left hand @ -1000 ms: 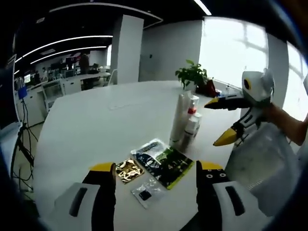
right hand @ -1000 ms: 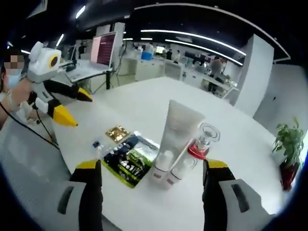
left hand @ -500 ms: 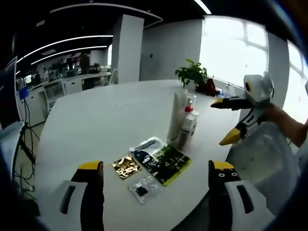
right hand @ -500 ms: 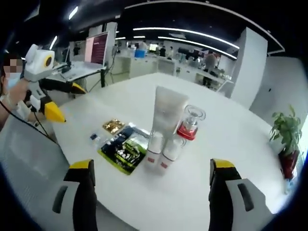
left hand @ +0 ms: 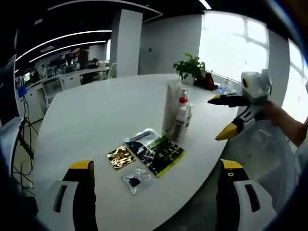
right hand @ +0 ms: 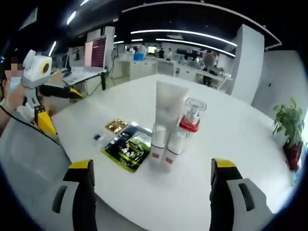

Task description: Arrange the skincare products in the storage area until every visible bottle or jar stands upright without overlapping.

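Note:
A tall white tube [right hand: 168, 107] stands upright on the white table [right hand: 231, 139], with a clear red-based jar [right hand: 191, 115] beside it and two small white bottles [right hand: 166, 147] in front. The same cluster of bottles [left hand: 176, 112] stands mid-table in the left gripper view. Flat sachets lie nearby: a dark green-and-black pack [left hand: 155, 150], a gold one [left hand: 120, 157] and a clear one [left hand: 135, 179]. My left gripper [left hand: 156, 180] hangs open over the table's near edge. My right gripper [right hand: 151, 178] is open too, short of the bottles. Each gripper shows in the other's view, the right gripper [left hand: 226, 115] and the left gripper [right hand: 50, 108], both open.
A potted plant [left hand: 191, 72] stands at the table's far side by the window. Desks and monitors [right hand: 98, 53] fill the office behind. A person's hand and sleeve [left hand: 288, 125] hold the right gripper at the table's edge.
Both views have drawn back from the table, so the products look smaller and farther. Both grippers' jaws stand wider apart than a second ago. The products have not moved.

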A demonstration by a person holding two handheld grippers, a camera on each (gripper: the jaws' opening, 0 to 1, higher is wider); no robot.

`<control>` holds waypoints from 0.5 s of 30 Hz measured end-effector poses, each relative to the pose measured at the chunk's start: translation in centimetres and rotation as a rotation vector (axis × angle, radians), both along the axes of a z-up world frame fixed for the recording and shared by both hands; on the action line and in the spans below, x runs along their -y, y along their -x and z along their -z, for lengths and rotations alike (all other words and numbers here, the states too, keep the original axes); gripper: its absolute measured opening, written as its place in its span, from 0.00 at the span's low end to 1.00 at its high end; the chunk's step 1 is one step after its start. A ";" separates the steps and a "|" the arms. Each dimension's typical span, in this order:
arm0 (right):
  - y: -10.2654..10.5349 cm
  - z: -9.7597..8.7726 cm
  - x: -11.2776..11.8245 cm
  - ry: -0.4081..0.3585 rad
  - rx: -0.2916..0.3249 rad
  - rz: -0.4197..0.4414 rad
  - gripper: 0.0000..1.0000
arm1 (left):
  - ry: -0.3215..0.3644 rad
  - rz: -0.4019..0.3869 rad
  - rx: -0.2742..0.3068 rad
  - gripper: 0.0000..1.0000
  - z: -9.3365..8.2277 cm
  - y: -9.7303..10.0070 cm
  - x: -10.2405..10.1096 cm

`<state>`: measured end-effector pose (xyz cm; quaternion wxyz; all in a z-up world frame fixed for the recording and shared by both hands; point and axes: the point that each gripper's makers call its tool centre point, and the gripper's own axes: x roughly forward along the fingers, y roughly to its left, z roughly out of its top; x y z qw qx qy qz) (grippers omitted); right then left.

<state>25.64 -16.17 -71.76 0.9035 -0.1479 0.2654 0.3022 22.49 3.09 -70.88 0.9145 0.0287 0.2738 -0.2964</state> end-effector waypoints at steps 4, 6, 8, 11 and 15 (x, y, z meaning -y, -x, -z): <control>0.0 0.2 -0.2 0.036 0.017 -0.025 1.00 | 0.004 -0.001 -0.015 0.99 0.5 0.6 0.4; 0.0 0.0 -0.3 0.022 0.016 -0.024 1.00 | 0.002 -0.005 -0.021 0.99 0.9 0.6 0.4; 0.0 -0.3 -0.3 0.010 0.026 -0.021 1.00 | -0.019 -0.011 -0.031 0.99 1.5 0.6 0.2; 0.2 -0.1 -0.3 0.012 0.018 -0.018 1.00 | -0.011 -0.024 -0.033 0.99 1.5 0.6 -0.1; 0.5 0.0 -0.8 0.008 0.013 -0.029 1.00 | -0.031 -0.032 -0.037 0.99 1.8 0.6 -0.1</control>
